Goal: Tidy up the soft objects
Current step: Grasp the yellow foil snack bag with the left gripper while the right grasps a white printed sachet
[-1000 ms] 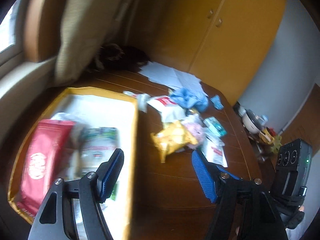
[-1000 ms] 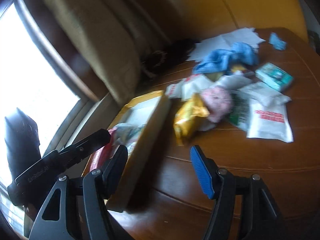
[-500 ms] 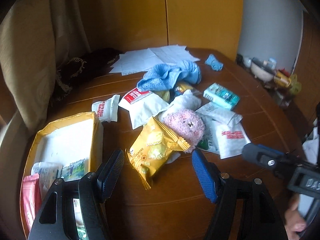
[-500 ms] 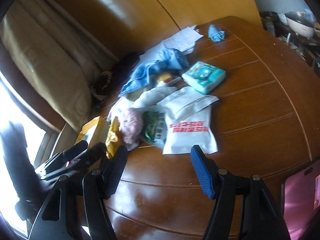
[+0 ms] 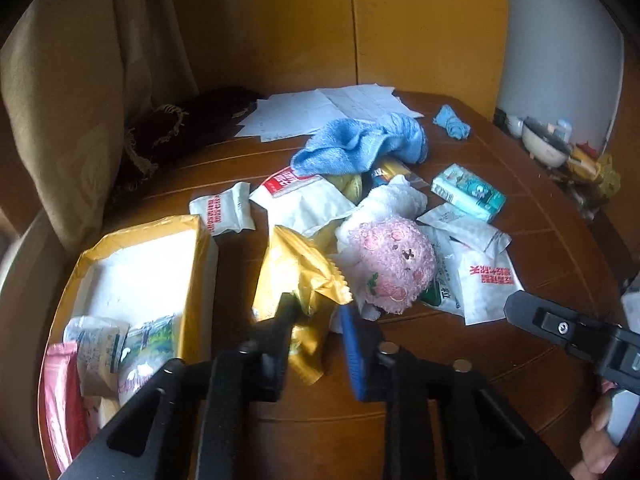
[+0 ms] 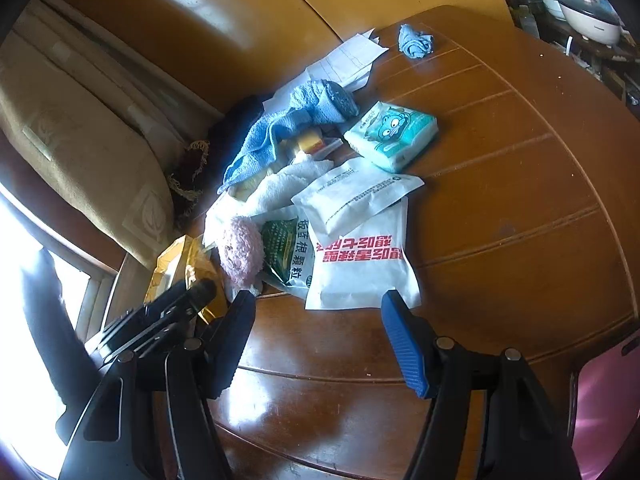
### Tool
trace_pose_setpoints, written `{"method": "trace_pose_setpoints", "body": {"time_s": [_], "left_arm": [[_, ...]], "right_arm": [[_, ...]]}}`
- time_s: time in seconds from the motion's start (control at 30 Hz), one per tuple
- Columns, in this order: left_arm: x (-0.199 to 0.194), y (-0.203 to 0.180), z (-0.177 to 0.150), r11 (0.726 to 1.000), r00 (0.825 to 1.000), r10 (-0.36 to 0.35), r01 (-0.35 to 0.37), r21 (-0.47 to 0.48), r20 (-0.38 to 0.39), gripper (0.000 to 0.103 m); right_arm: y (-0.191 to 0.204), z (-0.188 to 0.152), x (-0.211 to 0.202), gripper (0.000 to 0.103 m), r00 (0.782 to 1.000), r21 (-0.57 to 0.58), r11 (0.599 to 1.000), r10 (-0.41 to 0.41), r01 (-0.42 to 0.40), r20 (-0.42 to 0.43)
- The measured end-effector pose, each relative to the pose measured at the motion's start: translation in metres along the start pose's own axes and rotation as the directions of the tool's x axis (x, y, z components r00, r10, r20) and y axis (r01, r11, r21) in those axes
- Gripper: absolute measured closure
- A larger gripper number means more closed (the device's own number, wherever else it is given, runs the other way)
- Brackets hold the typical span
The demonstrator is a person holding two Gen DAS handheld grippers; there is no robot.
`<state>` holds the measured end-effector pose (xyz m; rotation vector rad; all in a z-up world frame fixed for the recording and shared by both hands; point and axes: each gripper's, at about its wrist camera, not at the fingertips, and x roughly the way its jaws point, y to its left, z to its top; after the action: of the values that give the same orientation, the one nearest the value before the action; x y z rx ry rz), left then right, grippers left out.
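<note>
Yellow snack bag (image 5: 296, 280) lies on the round wooden table (image 5: 540, 248), at nine o'clock of the pink plush toy (image 5: 394, 264); its lower end is hidden behind the left gripper (image 5: 320, 320), whose jaws are closing on it. Packets in the yellow-rimmed box (image 5: 200, 248) at eight o'clock are cut off. The right gripper (image 6: 316, 332), angled down, gapes empty before a white pouch (image 6: 360, 268).

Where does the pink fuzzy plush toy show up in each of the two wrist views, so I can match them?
Left wrist view: the pink plush toy sits just right of centre, beside the gold snack packet.
Right wrist view: the same toy lies left of centre, near the pile's left end.
Shared landmark: the white pouch with red lettering lies just right of the toy in both.
</note>
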<state>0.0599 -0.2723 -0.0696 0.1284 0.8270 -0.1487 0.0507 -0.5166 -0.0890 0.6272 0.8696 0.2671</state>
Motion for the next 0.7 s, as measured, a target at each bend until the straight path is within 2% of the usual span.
{"method": "trace_pose_setpoints", "body": {"time_s": [0.17, 0.23, 0.37, 0.47, 0.6, 0.7], "left_arm": [[-0.014, 0.026, -0.005, 0.987, 0.998, -0.067, 0.069, -0.146, 0.015, 0.091], [-0.02, 0.033, -0.008, 0.98, 0.996, -0.083, 0.085, -0.18, 0.022, 0.091], [-0.037, 0.047, -0.015, 0.955, 0.984, -0.17, 0.18, -0.235, 0.059, 0.091], [-0.045, 0.05, -0.02, 0.948, 0.979, -0.188, 0.202, -0.245, 0.08, 0.091], [-0.049, 0.05, -0.023, 0.941, 0.971, -0.223, 0.236, -0.241, 0.082, 0.091], [-0.05, 0.052, -0.025, 0.934, 0.967, -0.241, 0.256, -0.251, 0.087, 0.091]], "right_arm": [[0.0, 0.005, 0.0, 0.038, 1.0, 0.024, 1.0, -0.018, 0.017, 0.009], [0.001, 0.007, 0.002, 0.038, 1.0, 0.031, 0.999, -0.031, 0.031, 0.002], [0.004, 0.011, 0.002, 0.038, 0.999, 0.027, 0.999, -0.043, 0.043, 0.003], [0.006, 0.018, 0.003, 0.038, 0.998, 0.03, 0.998, -0.06, 0.059, 0.024], [0.007, 0.034, 0.015, 0.038, 0.996, 0.072, 0.994, -0.086, 0.085, 0.011], [0.008, 0.047, 0.025, 0.038, 0.988, 0.083, 0.985, -0.154, 0.153, 0.008]]}}
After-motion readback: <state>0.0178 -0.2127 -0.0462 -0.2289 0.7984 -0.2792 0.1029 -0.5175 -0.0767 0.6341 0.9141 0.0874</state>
